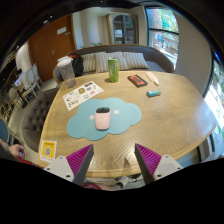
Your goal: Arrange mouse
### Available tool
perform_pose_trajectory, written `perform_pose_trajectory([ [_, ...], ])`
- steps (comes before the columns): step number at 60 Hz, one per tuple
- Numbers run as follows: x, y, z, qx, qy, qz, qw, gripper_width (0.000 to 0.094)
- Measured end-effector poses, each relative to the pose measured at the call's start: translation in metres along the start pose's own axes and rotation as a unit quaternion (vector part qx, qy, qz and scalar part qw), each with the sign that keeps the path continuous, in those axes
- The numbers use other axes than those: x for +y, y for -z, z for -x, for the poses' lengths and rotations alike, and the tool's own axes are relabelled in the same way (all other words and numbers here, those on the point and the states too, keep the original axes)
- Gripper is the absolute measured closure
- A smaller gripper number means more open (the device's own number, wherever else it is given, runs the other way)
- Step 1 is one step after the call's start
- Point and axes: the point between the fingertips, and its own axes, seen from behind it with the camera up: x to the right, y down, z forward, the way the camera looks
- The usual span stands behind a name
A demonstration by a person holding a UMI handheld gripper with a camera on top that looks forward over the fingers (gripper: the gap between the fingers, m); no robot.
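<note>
At centre left of the frame, the mouse (103, 117) rests on a blue cloud-shaped mat (85, 124) on the wooden table (170, 120). A green can (113, 70) stands above it, upper centre. The gripper (113, 160) hovers at the bottom, fingers apart and empty.

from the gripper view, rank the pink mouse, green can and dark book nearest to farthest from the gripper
1. Pink mouse: just ahead of the open gripper, on the blue cloud-shaped mat.
2. Green can: well beyond the mouse, upright at the table's far side.
3. Dark book: far side, right of the can; nearly level with it, too close to call.
</note>
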Motion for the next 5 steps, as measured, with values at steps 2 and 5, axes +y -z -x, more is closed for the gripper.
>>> perform_pose_trajectory([
  [2,0.005,0.008,-0.011,0.008,-0.007,-0.003,1.0,0.0088],
  [5,0.016,0.018,-0.03,0.021,-0.014,0.0,1.0,0.0086],
])
